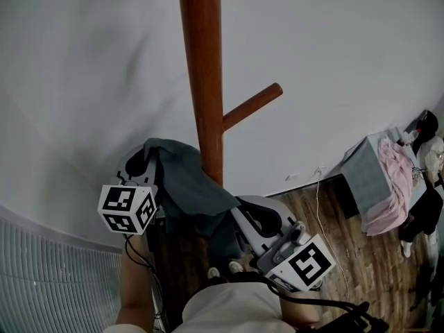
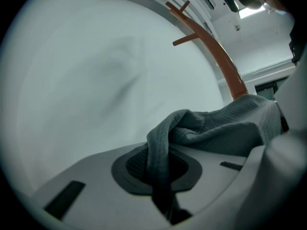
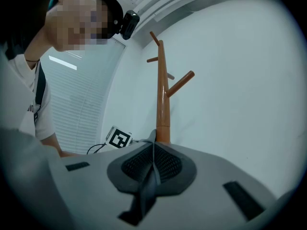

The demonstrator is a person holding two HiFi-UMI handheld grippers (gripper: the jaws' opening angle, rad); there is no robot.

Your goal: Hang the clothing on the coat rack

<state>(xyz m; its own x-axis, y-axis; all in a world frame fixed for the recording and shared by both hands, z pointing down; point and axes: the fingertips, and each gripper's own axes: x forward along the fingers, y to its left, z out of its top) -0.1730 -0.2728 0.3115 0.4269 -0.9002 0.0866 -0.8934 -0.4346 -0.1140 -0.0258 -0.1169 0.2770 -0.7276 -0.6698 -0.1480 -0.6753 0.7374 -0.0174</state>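
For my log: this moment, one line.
left hand-held gripper: shut on garment | right hand-held gripper: shut on garment | coat rack: visible pegs bare

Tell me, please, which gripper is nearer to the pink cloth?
Right. The right gripper is right of the coat rack pole, on the side of the pink cloth; the left gripper is left of the pole, farther away. Each is shut on the grey garment.

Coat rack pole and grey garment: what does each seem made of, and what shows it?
The coat rack pole: probably wood, smooth reddish-brown finish with a faint sheen. The grey garment: seemingly knitted cloth, matte; fine ribbed texture and soft folds.
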